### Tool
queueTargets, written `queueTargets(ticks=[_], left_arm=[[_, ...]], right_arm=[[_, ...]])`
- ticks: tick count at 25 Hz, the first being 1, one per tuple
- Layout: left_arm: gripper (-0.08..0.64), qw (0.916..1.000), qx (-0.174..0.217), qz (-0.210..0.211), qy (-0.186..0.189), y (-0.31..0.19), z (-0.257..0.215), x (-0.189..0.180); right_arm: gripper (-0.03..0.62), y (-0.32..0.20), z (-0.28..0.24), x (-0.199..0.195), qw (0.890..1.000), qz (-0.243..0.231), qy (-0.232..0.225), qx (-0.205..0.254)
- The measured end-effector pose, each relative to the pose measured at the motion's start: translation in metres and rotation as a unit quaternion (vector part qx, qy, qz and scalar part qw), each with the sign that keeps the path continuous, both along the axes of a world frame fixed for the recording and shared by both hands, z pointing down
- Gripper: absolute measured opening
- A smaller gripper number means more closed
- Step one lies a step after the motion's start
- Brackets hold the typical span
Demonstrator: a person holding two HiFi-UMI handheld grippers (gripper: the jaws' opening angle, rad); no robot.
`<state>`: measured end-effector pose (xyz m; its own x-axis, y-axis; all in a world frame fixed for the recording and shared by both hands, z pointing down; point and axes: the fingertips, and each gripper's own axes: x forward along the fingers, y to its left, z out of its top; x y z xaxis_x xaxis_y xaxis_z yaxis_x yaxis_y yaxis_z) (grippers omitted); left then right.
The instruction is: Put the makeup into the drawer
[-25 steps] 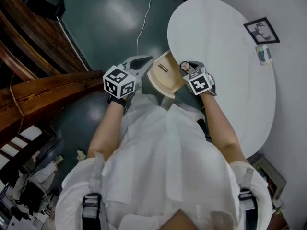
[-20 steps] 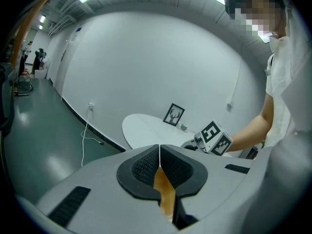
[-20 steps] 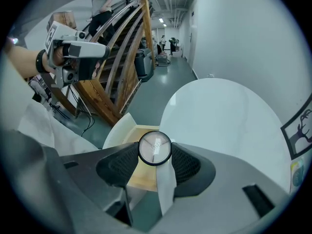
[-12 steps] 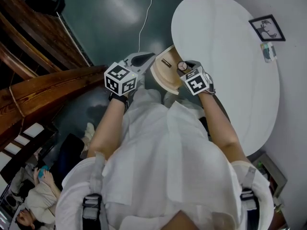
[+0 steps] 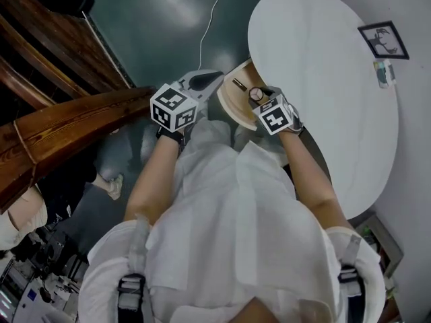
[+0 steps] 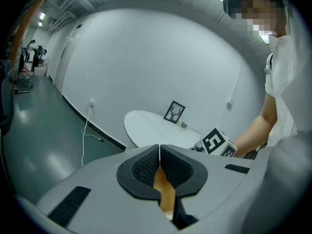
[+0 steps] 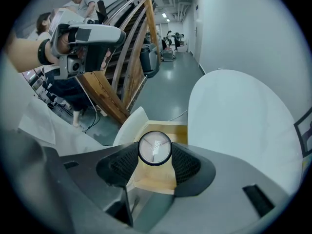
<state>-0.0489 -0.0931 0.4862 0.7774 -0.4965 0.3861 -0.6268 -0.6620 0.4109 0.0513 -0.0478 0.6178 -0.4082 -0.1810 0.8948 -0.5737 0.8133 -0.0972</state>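
Wooden drawer (image 7: pixel 152 177) open, right gripper (image 7: pixel 155 165) clamping round makeup (image 7: pixel 155 148)

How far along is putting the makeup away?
The wooden drawer under the white table is already open. The right gripper is shut on a round makeup compact, held over the drawer. The left gripper is shut and empty. Left to do: lower the compact in and let go.
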Motion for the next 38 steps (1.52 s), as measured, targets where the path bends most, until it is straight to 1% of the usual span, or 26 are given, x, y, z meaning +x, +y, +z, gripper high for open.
queueTargets(ticks=[7,16,26,30,34,38], left_arm=[[0.018,0.9999,-0.009,-0.004,-0.005,0.000,0.011,-0.003],[0.018,0.9997,-0.021,0.002,-0.011,0.004,0.025,-0.005],[0.018,0.9995,-0.025,-0.002,-0.018,0.002,0.040,-0.011],[0.018,0.9994,-0.028,-0.002,-0.018,0.001,0.047,-0.010],[0.018,0.9994,-0.031,-0.002,-0.015,0.003,0.054,-0.010],[0.018,0.9994,-0.032,-0.002,-0.014,0.006,0.059,-0.013]], right_arm=[[0.210,0.008,0.018,-0.006,1.000,0.000,-0.001,-0.015],[0.210,0.012,0.053,-0.014,0.999,0.000,0.015,-0.029],[0.210,0.011,0.093,-0.018,0.999,0.026,0.022,-0.040],[0.210,0.011,0.110,-0.018,0.998,0.024,0.030,-0.047],[0.210,0.015,0.126,-0.019,0.998,0.010,0.043,-0.052],[0.210,0.009,0.137,-0.022,0.998,0.004,0.050,-0.041]])
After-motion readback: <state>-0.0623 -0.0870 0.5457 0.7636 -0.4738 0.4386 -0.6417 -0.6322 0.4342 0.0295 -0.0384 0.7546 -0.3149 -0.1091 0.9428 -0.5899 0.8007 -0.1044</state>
